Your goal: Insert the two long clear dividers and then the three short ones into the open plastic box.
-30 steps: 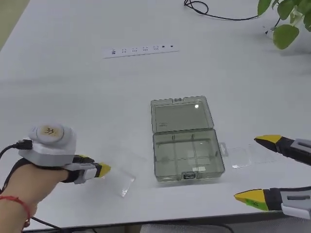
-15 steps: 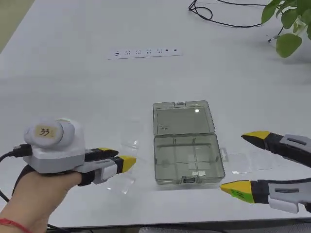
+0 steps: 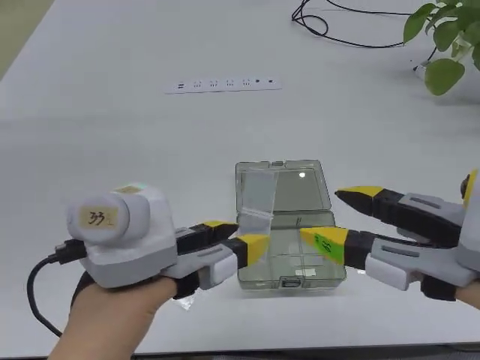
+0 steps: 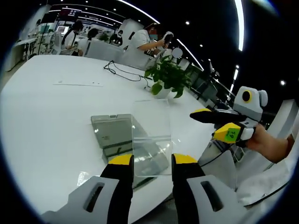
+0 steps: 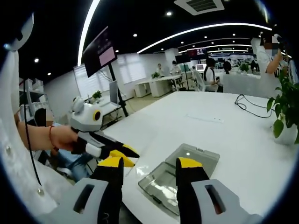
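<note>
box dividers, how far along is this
Done: box lies open; lines in its base may be seated dividers, unclear. In hand: left gripper holds a clear divider over the box; right gripper open, empty. Left: seating this one and the rest.

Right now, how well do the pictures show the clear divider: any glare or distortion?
Head view: sharp, evenly lit, but the divider nearly vanishes against the box; small glare dot on the lid. Left gripper view: fisheye bend, divider edges distinct. Right gripper view: dark ceiling, bright table.
</note>
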`<state>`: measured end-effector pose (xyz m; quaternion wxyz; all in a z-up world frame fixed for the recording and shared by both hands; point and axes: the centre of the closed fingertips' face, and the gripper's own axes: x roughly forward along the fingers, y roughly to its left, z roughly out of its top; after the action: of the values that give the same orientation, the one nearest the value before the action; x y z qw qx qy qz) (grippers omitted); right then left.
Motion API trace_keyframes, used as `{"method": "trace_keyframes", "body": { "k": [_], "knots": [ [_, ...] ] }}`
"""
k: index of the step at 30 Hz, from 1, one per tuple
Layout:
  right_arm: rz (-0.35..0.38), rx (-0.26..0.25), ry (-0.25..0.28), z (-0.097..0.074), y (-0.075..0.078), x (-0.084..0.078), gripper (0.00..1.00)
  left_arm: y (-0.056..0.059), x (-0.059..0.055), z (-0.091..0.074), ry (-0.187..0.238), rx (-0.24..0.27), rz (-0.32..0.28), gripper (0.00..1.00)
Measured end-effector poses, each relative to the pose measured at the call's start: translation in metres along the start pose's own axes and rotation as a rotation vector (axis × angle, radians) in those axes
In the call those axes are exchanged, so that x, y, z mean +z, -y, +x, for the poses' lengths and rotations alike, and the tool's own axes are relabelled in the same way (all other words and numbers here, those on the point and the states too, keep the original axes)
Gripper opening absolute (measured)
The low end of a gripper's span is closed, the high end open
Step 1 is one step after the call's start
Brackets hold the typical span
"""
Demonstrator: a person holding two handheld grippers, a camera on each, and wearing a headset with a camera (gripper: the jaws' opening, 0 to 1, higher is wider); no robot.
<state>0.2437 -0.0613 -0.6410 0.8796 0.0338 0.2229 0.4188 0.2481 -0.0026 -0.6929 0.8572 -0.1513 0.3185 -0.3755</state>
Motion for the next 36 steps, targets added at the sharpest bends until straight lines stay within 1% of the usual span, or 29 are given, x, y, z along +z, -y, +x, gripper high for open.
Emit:
{"method": "trace_keyframes", "body": {
  "k": [1,4,6,10,12,13,17,23,27,29,32,36],
  "knots": [
    [0.013,-0.007,0.0,0.002,0.0,-0.001,0.39,0.002,0.0,0.001,0.0,-0.003,0.004,0.3],
    [0.059,-0.016,-0.013,0.006,0.0,-0.008,0.32,0.013,0.002,0.005,0.006,-0.027,0.027,0.3],
    [0.088,-0.021,-0.019,0.009,0.0,-0.011,0.29,0.017,0.002,0.007,0.004,-0.032,0.035,0.3],
    [0.115,-0.029,-0.022,0.012,0.0,-0.014,0.22,0.023,0.004,0.008,0.012,-0.047,0.042,0.3],
    [0.124,-0.028,-0.021,0.014,-0.001,-0.013,0.21,0.026,0.005,0.009,0.007,-0.049,0.068,0.3],
    [0.128,-0.024,-0.015,0.015,-0.003,-0.012,0.2,0.027,0.005,0.01,0.007,-0.049,0.082,0.3],
    [0.136,-0.028,-0.008,0.018,-0.004,-0.009,0.16,0.028,0.005,0.01,0.005,-0.051,0.088,0.3],
    [0.151,-0.031,-0.006,0.022,-0.005,-0.008,0.14,0.029,0.005,0.01,0.0,-0.049,0.109,0.3],
    [0.157,-0.037,-0.009,0.023,-0.005,-0.01,0.12,0.03,0.006,0.01,0.002,-0.052,0.108,0.3],
    [0.167,-0.035,-0.006,0.023,-0.006,-0.009,0.08,0.029,0.006,0.01,0.002,-0.051,0.111,0.3],
    [0.185,-0.053,0.0,0.024,-0.005,-0.008,0.08,0.029,0.006,0.01,0.005,-0.047,0.105,0.3],
    [0.199,-0.056,0.007,0.025,-0.007,-0.006,0.07,0.031,0.007,0.012,0.013,-0.055,0.088,0.32]
  ]
}}
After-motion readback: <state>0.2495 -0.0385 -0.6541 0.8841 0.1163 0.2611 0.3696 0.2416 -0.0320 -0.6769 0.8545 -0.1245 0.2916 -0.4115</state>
